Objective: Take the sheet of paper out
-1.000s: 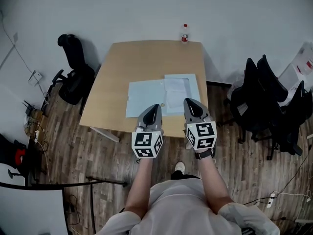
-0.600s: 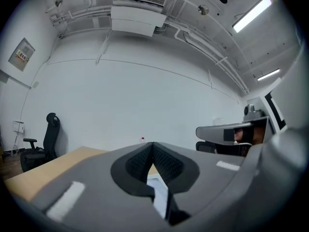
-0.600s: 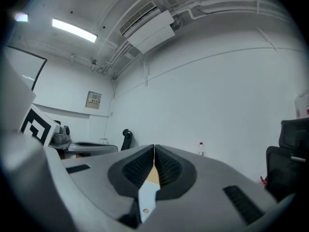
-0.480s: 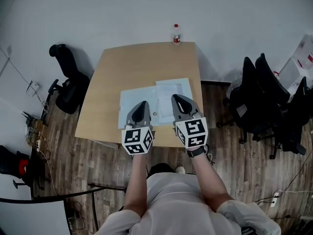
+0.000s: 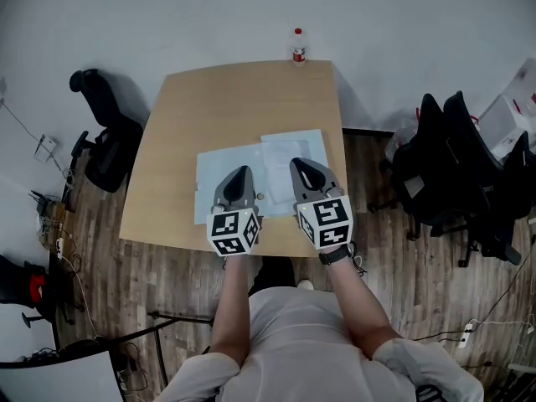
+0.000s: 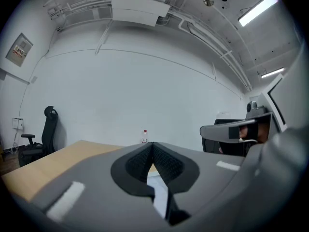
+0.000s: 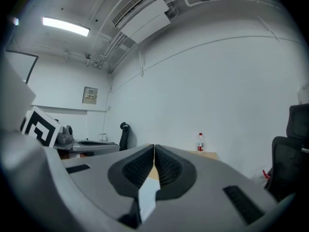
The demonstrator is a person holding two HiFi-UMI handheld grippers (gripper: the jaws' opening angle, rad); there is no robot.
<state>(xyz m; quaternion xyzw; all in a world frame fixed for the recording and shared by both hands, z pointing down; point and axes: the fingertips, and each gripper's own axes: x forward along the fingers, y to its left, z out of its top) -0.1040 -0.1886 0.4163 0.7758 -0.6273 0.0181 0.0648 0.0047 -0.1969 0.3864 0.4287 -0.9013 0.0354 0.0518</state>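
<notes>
Left tool (image 5: 239,172) and right tool (image 5: 299,165) — ribbed jaws pressed together, empty — over flat rectangular paper (image 5: 282,151)

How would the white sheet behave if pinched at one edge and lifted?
The sheet of paper lies thin and flat, so it would probably droop, nearly weightless. On the smooth-looking folder it may slide when pushed.

Pale folder (image 5: 209,187) and sheet of paper (image 5: 280,151), 6 o'clock edges: under left gripper (image 5: 241,171) and right gripper (image 5: 296,164); bottle (image 5: 297,46) label, 12 o'clock: illegibly small; white box (image 5: 509,114), 3 o'clock: cropped at the edge.
</notes>
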